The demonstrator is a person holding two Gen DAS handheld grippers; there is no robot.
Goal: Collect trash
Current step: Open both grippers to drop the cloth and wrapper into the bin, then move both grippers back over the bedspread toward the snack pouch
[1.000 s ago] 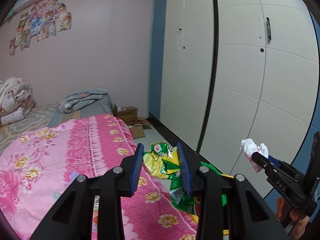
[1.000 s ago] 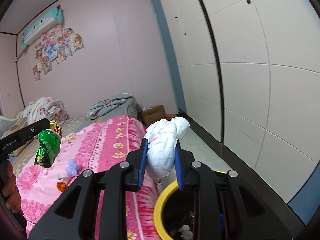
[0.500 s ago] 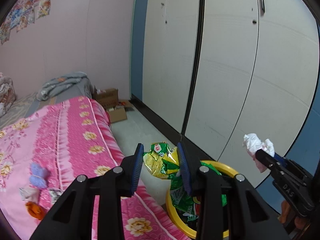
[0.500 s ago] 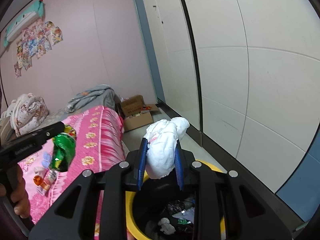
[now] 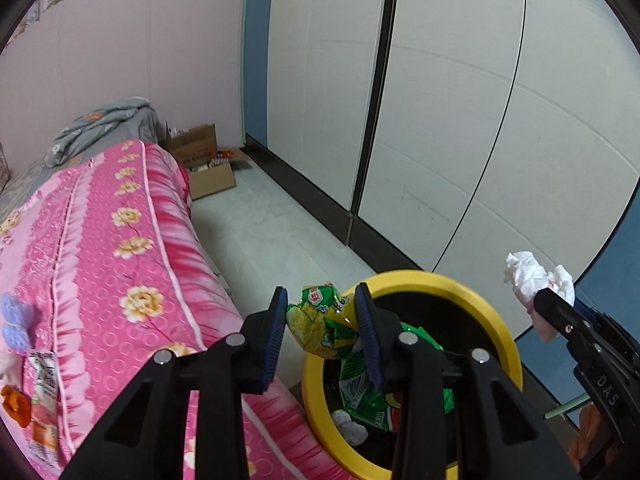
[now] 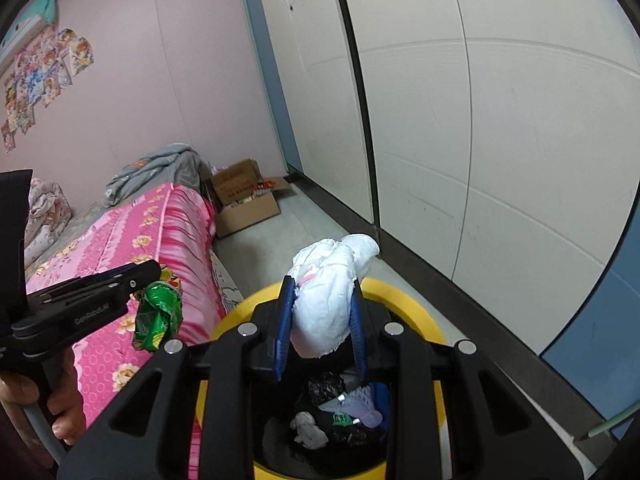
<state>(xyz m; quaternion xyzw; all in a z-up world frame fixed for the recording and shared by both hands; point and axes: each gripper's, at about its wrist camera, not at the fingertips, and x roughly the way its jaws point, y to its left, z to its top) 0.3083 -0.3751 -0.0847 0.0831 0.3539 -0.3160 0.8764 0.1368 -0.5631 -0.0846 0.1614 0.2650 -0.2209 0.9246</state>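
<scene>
My left gripper [image 5: 322, 320] is shut on a crumpled green and yellow snack wrapper [image 5: 320, 326], held just over the near-left rim of the yellow-rimmed trash bin [image 5: 460, 286]. The same wrapper [image 6: 156, 318] hangs from the left gripper in the right wrist view. My right gripper [image 6: 320, 312] is shut on a wad of white tissue [image 6: 328, 292] directly above the bin [image 6: 404, 300]. That tissue [image 5: 532, 276] also shows at the right of the left wrist view. Inside the bin lie dark bags, paper and wrappers.
A bed with a pink flowered cover [image 5: 100, 272] runs along the left, with small scraps near its edge [image 5: 40, 380]. An open cardboard box [image 6: 244, 200] sits on the pale floor beyond. White wardrobe doors [image 5: 440, 120] line the right side.
Both grippers have come down and forward toward the bin with their loads still gripped; the bin's opening now lies under the fingers.
</scene>
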